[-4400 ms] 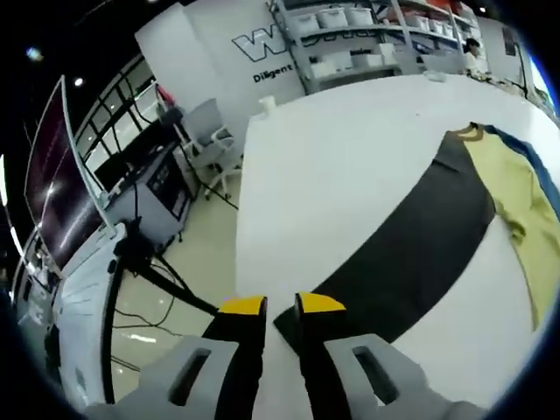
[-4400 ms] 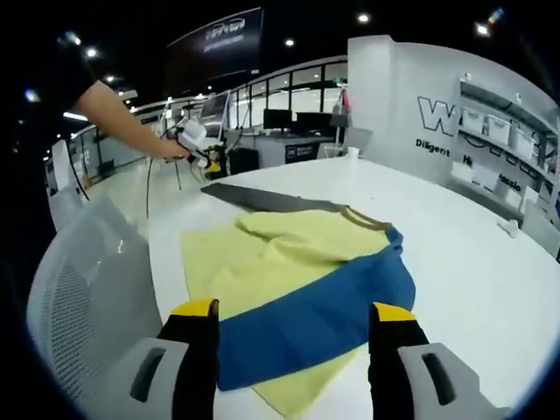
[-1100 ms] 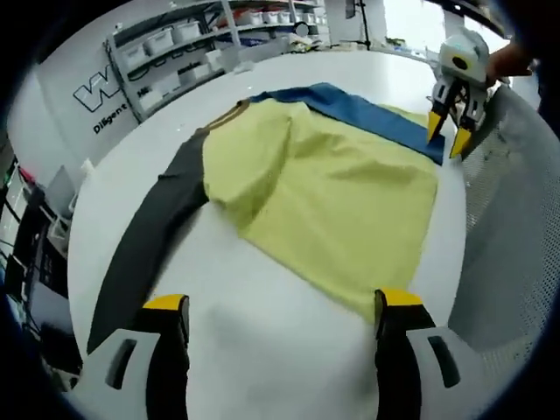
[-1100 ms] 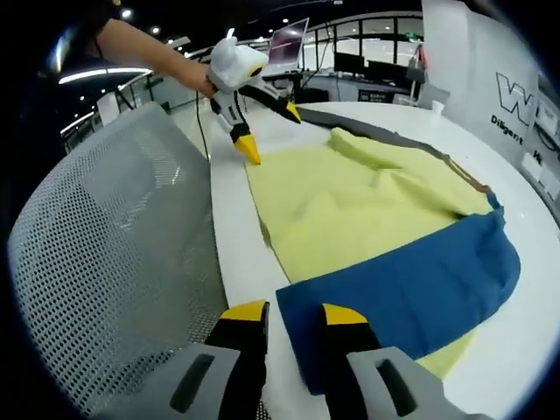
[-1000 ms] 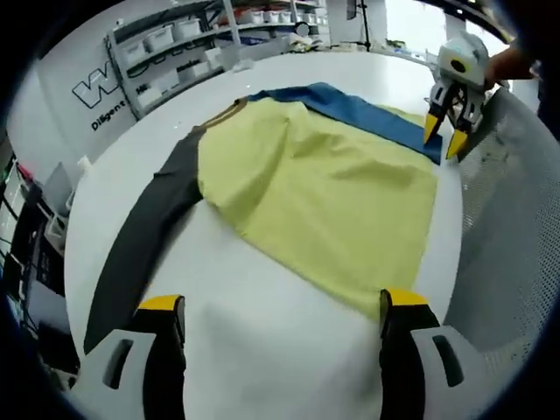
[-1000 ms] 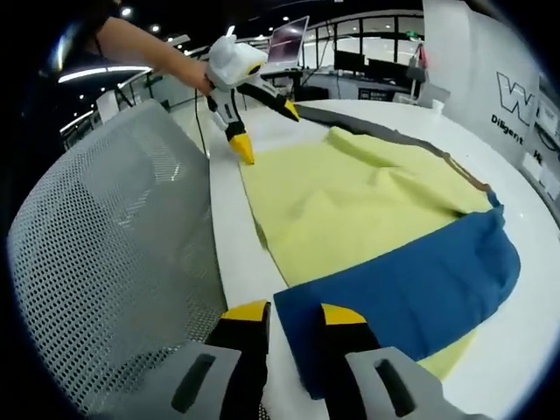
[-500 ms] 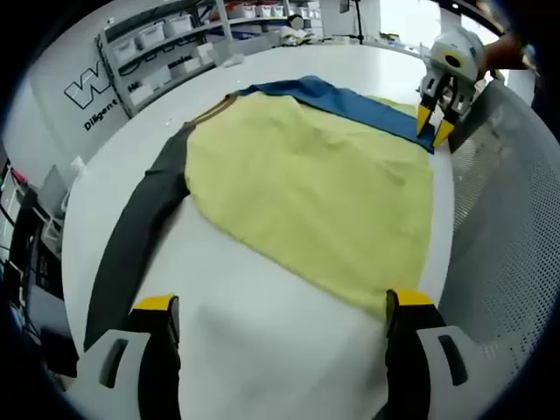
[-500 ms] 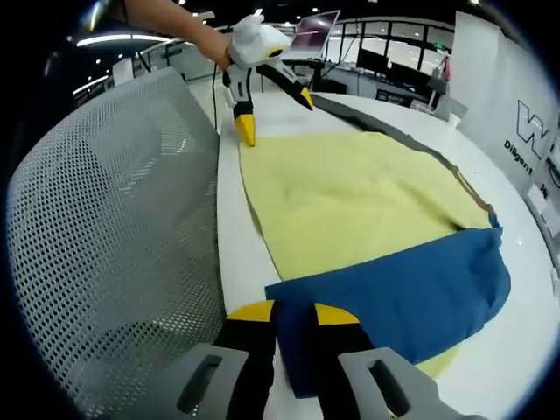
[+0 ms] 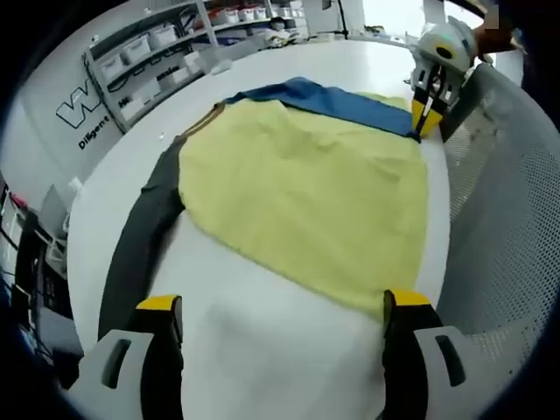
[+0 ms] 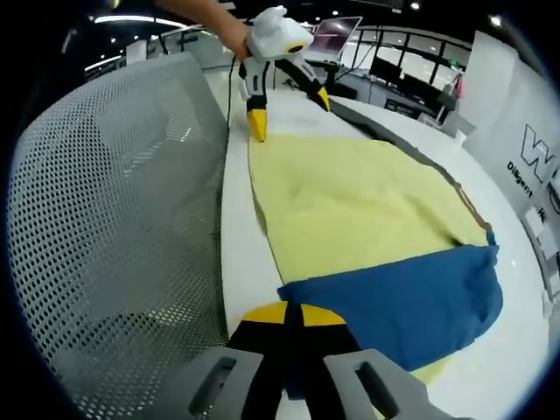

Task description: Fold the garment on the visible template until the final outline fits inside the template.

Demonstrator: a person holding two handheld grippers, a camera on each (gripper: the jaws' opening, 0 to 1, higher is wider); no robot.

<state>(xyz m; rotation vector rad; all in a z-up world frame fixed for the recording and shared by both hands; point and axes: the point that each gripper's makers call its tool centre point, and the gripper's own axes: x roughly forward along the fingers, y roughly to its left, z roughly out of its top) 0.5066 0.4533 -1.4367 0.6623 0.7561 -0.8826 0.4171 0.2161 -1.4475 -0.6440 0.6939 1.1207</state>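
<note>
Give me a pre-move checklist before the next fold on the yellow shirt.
1. Right gripper shut on the blue sleeve corner: ok.
2. Left gripper has the near hem of the yellow shirt body: not ok, jaws wide open, one tip at the hem corner.
3. Dark grey sleeve laid out flat on the white table: ok.
4. Template outline visible: cannot tell.
5. Mesh chair back close beside the table edge: snag risk, not ok.

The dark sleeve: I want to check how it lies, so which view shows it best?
The left gripper view. There the dark sleeve runs its whole length from the yellow garment toward the left gripper. The right gripper view gives a thin far strip of the sleeve beyond the yellow cloth.
</note>
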